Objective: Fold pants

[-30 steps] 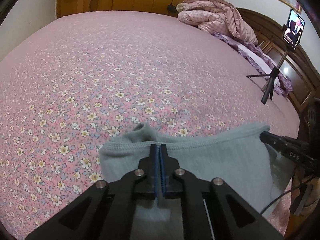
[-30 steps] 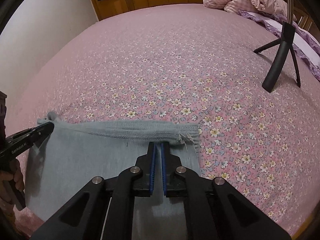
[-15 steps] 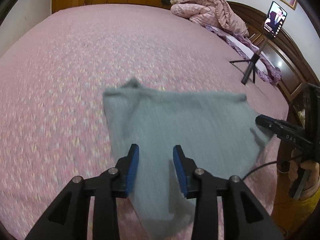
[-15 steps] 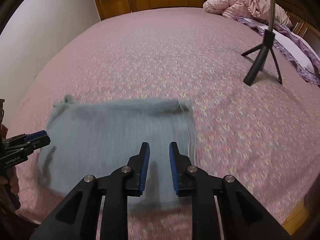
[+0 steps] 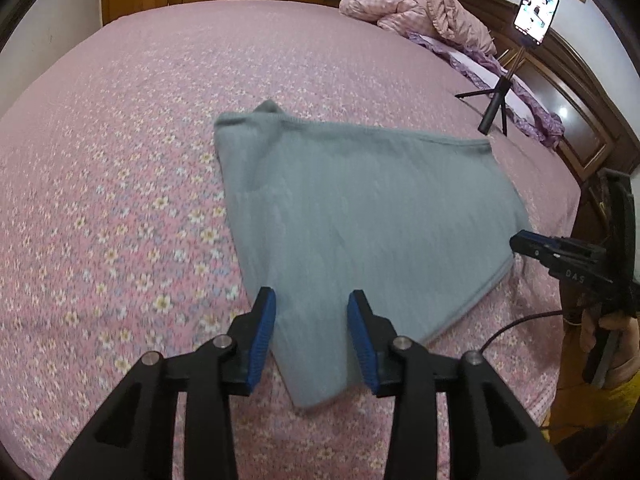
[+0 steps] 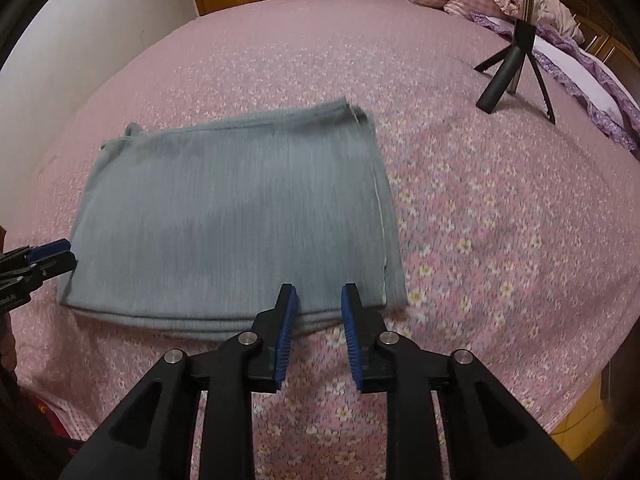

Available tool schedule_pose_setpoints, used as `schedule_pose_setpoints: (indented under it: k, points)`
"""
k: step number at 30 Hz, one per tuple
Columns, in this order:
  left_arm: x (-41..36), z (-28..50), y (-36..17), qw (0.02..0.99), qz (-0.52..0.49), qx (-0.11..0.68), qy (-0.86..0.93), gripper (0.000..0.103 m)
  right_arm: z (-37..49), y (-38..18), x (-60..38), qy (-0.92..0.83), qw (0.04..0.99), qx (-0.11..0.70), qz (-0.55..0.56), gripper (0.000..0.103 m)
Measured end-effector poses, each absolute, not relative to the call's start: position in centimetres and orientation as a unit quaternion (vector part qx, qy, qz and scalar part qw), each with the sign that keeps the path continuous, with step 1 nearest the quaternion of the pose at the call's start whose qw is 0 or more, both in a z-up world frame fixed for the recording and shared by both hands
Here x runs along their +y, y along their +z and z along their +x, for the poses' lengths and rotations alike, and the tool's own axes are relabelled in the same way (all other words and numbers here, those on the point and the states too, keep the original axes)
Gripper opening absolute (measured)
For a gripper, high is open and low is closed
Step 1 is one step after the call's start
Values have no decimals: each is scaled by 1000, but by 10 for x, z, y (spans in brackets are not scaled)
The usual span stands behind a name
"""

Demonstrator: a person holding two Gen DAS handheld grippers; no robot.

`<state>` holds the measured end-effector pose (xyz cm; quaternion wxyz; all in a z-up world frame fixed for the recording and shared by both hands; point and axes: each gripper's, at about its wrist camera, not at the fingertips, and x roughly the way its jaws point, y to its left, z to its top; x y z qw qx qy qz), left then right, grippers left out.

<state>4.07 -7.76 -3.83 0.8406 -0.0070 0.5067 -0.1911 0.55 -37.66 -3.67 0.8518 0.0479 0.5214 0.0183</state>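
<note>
The left gripper (image 5: 311, 334) sits at the bottom centre of the left wrist view with its blue pads spread wide and nothing between them. The right gripper (image 6: 319, 326) fills the bottom centre of its own view, jaws parted and empty too, though a little narrower.

The pants (image 6: 236, 220), grey and folded into a flat stacked rectangle, lie across the middle of both frames on the floral pink bedspread (image 5: 120, 160). Their near edge sits just beyond the right gripper's tips, and their near corner shows between the left gripper's pads.

The risks, as I judge them:
- At the upper left corner of the fold a small nub of cloth (image 5: 267, 107) sticks up, so the layers there may spring apart unless pressed flat.
- Pinching only the top layer of the near edge would peel the stack open.
- The soft bedspread could get caught in the jaws along with the cloth.
- A tripod (image 6: 514, 60) stands at the upper right, well apart from the pants; a wide sweep that way could knock it.
</note>
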Motion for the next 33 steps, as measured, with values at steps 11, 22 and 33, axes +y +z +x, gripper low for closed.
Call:
schedule_pose_setpoints:
  k: [11, 22, 33]
  points:
    - [-49, 46, -30, 847, -46, 505, -158, 56, -19, -31, -387, -6, 850, 523, 71, 44]
    - [-53, 69, -43, 844, -61, 516, -135, 60, -19, 7, -370, 20, 877, 474, 79, 44]
    - [-48, 71, -45, 844, -83, 516, -122, 64, 16, -21, -344, 45, 866, 495, 57, 44]
